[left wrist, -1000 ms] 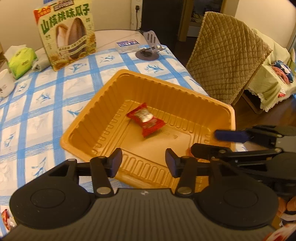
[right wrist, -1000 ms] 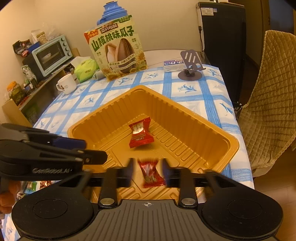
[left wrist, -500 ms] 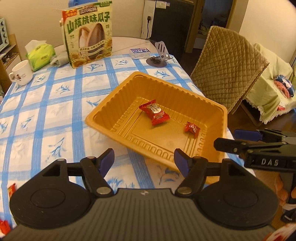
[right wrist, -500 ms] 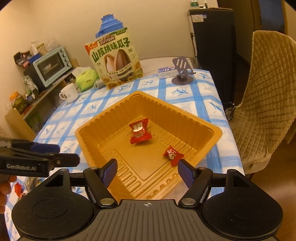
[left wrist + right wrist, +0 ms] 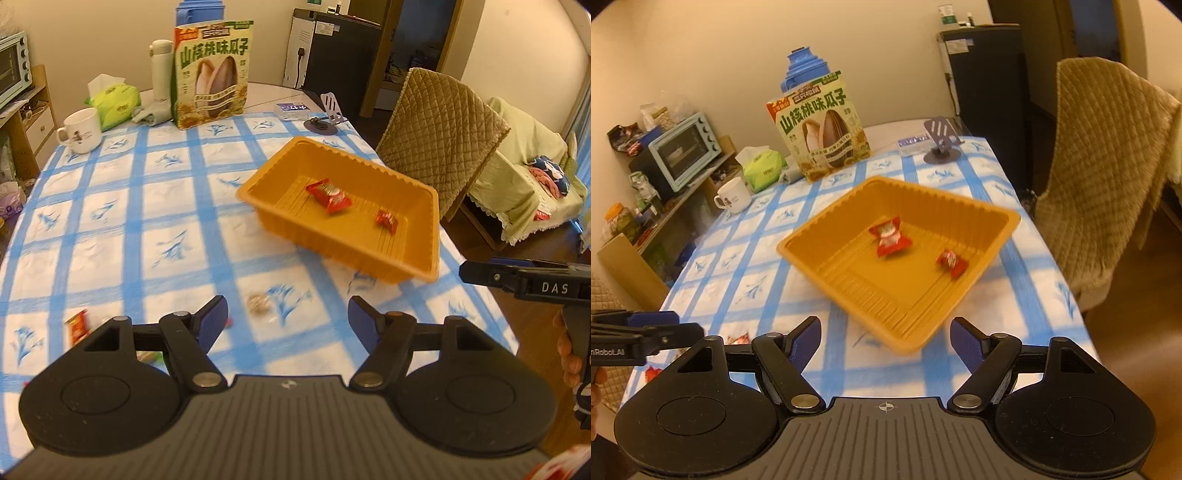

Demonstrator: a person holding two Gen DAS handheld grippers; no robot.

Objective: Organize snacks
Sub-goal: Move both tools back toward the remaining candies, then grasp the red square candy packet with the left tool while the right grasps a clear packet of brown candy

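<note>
Left wrist view: left gripper (image 5: 287, 314) released, empty; pale round snack (image 5: 258, 303) on tablecloth just ahead between fingers, nearer than right gripper (image 5: 885, 334), also released.

— Orange plastic tray (image 5: 424, 229): ribbed walls, sat on the checked cloth near its right edge. Held two red wrapped candies.

— Larger candy (image 5: 328, 194) lay mid-floor; smaller one (image 5: 386, 220) just beside, apart. More wrapped snacks (image 5: 78, 325) lay loose at the near-left edge.
</note>
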